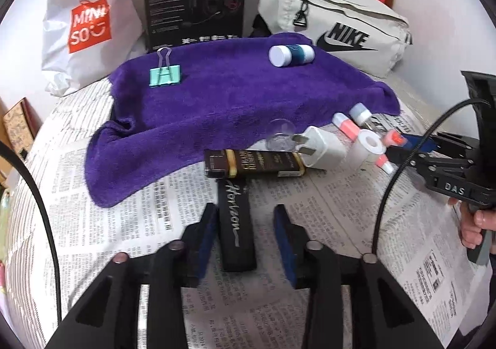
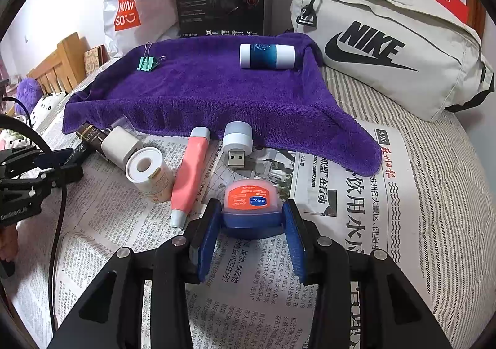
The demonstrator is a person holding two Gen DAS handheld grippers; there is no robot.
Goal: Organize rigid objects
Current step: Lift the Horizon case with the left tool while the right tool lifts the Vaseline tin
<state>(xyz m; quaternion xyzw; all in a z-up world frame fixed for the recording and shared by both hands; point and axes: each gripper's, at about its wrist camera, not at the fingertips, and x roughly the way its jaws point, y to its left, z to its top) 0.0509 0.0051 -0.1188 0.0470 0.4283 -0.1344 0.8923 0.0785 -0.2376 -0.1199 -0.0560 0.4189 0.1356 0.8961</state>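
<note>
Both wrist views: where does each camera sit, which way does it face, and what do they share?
Left wrist: on the left gripper, low over newspaper, open around the black Horizon case; the person's hand shows at right.
Right wrist: on the right gripper, fingers around the orange-lidded jar.
Shared: purple towel, mint binder clip, Nike bag.

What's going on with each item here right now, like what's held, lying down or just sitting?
Blue jar: clamped in right gripper.
Black Horizon case: flat between open left gripper.
Binder clip: on purple towel.
White-capped bottle: lying on towel.
Pink tube: lying on newspaper.
</note>
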